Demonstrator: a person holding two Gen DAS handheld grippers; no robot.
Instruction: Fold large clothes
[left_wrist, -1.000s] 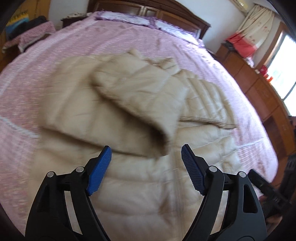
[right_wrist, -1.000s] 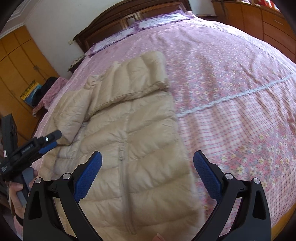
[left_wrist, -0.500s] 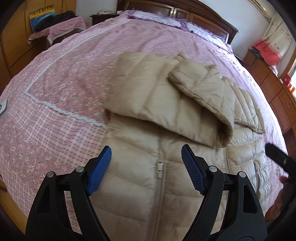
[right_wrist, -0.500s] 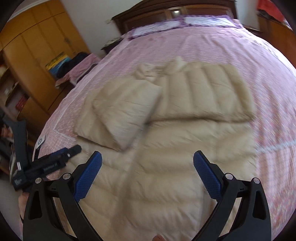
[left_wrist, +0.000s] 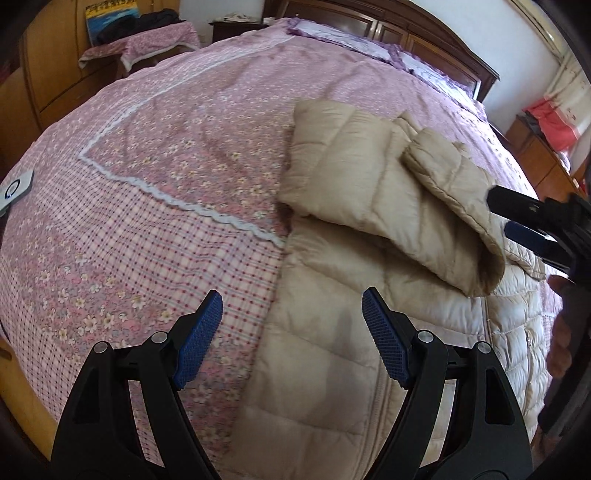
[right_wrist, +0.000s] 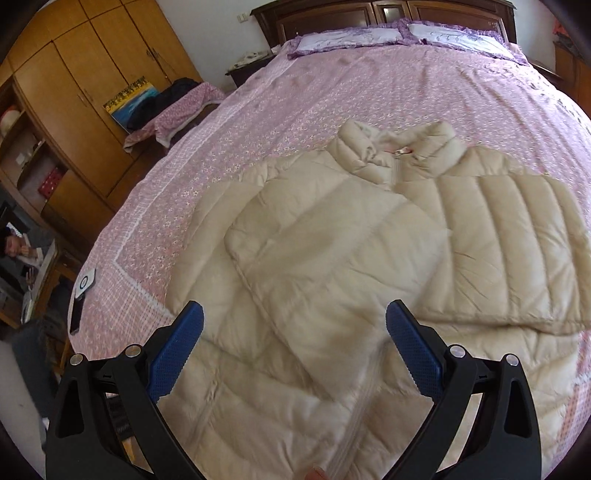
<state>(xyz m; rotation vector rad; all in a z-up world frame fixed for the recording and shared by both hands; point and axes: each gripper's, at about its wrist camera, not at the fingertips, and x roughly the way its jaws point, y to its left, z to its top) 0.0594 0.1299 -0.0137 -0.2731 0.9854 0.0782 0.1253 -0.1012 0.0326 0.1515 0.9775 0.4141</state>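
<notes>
Both grippers' fingers (left_wrist: 199, 339) (spread, empty) now hover nearer the jacket (right_wrist: 332, 258).

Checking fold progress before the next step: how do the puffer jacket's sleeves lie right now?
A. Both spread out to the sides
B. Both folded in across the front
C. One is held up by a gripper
B: on the beige puffer jacket, both sleeves lie folded across its chest; the left gripper and right gripper are open and empty.
</notes>
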